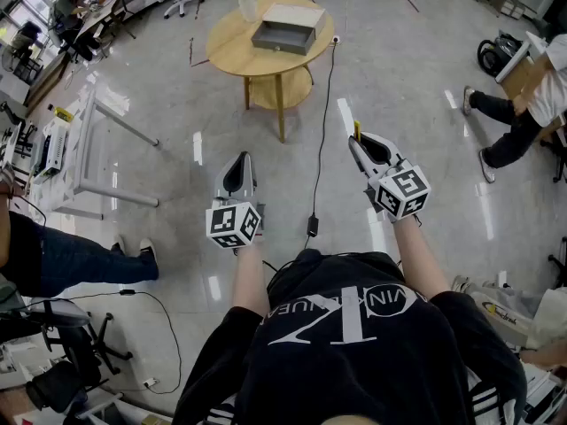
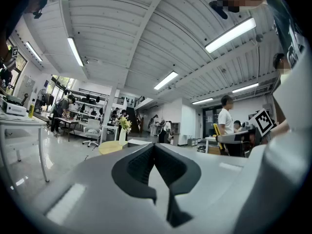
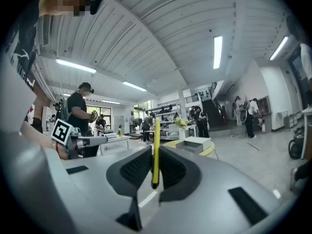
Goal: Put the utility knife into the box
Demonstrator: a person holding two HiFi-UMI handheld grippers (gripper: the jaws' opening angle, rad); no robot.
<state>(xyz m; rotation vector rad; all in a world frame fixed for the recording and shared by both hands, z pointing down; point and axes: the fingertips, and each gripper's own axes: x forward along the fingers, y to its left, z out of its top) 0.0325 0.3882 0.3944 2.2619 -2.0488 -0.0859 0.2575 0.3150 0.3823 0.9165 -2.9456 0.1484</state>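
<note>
Out front, right gripper (image 1: 357, 142) outstretched.

The grey rectangular open box (image 1: 285, 35) lies on the round wooden counter (image 1: 232, 50), with the glass vase of flowers (image 1: 245, 0) behind it to the left. Well apart from them and nearer the person, the slim yellow utility knife (image 1: 356, 130) stands between the right tongs (image 1: 356, 142).

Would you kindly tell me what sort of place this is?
Likely an open-plan office or lab: a white workbench, strip ceiling lights, and a round wooden table on a polished floor.
</note>
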